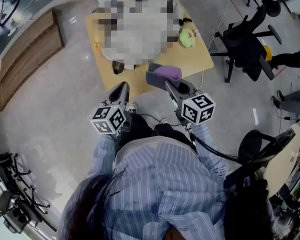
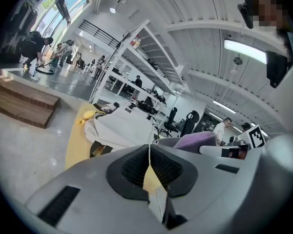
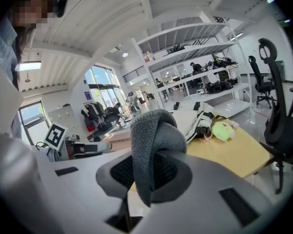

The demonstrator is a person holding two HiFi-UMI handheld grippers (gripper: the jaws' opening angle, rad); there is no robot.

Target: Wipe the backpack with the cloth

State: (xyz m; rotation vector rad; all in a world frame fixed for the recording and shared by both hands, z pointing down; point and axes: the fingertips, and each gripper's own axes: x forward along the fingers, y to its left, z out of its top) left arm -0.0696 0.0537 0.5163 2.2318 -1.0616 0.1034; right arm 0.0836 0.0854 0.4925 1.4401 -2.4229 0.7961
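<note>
Backpack (image 3: 199, 117) lying on the table (image 3: 237, 152), ahead of both pairs of fingers, untouched. Cloth (image 3: 154, 130) pinched in the right gripper (image 3: 151, 172), draped over its tips — fingers of the left gripper (image 2: 149, 155) pressed together, empty. Best to lower the cloth flat, steadying with the left.

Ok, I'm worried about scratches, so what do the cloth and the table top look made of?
The cloth looks like soft fleece or microfibre, going by its fuzzy, nubby grey pile. The table has a smooth, matte, pale yellowish top, either wood or laminate; I cannot tell which.
</note>
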